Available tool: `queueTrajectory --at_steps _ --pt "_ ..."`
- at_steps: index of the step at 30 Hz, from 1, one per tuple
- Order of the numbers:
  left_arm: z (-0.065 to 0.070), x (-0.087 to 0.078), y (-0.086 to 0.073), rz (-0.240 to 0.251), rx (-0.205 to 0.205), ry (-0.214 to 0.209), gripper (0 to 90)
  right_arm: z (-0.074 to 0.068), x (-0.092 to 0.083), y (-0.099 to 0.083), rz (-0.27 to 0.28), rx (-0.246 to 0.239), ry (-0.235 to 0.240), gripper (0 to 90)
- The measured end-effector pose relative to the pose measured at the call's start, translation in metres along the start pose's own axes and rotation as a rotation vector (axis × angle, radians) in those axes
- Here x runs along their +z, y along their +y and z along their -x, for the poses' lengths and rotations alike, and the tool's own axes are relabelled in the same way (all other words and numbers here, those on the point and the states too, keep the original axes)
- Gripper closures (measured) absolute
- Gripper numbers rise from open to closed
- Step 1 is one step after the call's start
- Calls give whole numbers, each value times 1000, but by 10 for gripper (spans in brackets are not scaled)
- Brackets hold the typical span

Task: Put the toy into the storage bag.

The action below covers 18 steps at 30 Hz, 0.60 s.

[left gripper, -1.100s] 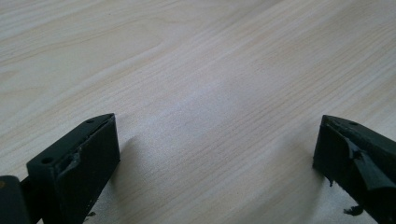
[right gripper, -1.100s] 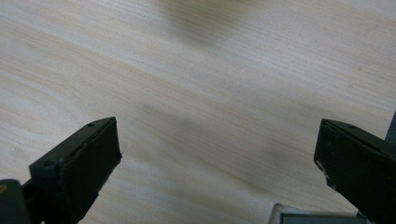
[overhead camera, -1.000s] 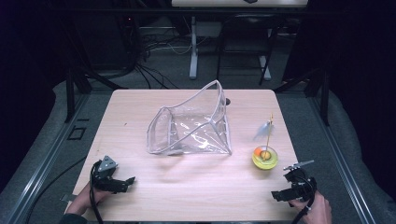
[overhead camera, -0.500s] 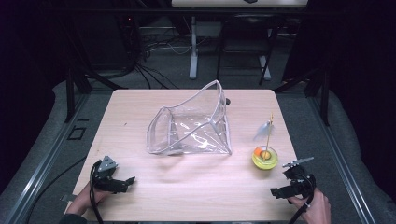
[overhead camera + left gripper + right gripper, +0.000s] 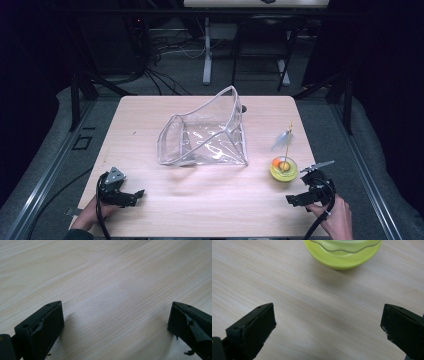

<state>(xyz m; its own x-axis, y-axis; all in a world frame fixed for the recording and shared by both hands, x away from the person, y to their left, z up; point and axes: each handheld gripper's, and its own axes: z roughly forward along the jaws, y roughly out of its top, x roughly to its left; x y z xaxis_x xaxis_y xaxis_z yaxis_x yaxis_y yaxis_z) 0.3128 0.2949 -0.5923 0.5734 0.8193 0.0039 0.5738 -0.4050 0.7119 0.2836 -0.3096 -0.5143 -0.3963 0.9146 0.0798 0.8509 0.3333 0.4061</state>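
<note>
Little is changed over the last second — the right gripper (image 5: 300, 199), lower right of the high view, is shifted slightly, jaws wide apart and empty. The left gripper (image 5: 131, 195), lower left, is likewise wide open over bare table (image 5: 210, 210). The yellow bowl (image 5: 283, 169) sits just beyond the right gripper; the clear bag (image 5: 205, 135) lies untouched at centre — no grasp is begun.

I see the bag (image 5: 205, 135) at the middle of the table (image 5: 150, 107), with the bowl (image 5: 283, 169) to its right, nearer me. My left gripper (image 5: 135, 194) sits at the near left corner, my right gripper (image 5: 295, 200) at the near right, just before the bowl
</note>
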Motion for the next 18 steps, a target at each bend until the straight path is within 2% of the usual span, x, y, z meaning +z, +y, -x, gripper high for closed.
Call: queueTrajectory --at_steps 2,4,9,12,15,18 --pt "0 0 0 0 1 0 2 -1 -1 1 -3 -1 -3 0" --pt "0 0 0 0 -2 0 3 -2 -3 3 5 -2 15 0" --pt "0 0 0 0 -1 1 2 0 -10 15 1 -34 12 0" --pt "0 0 0 0 -1 1 2 0 -14 18 13 -37 6 0" --pt "1 0 0 2 -9 3 3 -3 -21 27 27 -46 31 0" --pt "1 0 0 1 -7 4 3 -5 -22 32 23 -55 32 0"
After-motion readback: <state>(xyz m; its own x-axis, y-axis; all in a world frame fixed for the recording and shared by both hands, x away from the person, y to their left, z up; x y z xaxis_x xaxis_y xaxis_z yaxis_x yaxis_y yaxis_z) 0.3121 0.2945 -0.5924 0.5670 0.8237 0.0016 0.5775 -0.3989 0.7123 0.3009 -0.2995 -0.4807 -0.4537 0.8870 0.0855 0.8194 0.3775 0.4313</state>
